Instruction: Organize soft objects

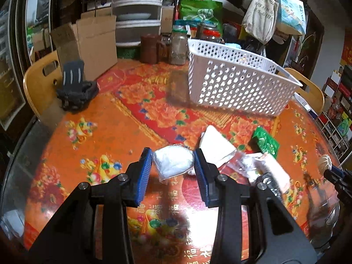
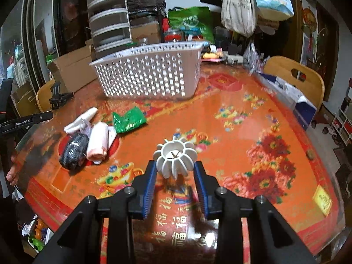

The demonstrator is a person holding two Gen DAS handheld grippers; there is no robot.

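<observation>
The left gripper [image 1: 172,161] clamps a white bagged bundle [image 1: 172,162] above the table [image 1: 92,132]; the right gripper [image 2: 175,169] pinches a white ribbed ball [image 2: 175,159]. The slippery bag could slide free before reaching the basket [image 1: 237,83], well ahead.

Past the white basket [image 1: 237,83], the jars [image 1: 178,46] and green bag [image 1: 200,8] behind it are partly hidden by its rim, and its inside cannot be seen from either side. The pile in front of the basket is smeared with motion in the left wrist view: the pale roll [image 1: 272,169] and the dark bundle [image 1: 271,182] blur together. Left of the basket, a hand [image 2: 12,171] is cut off by the right wrist view's edge.
</observation>
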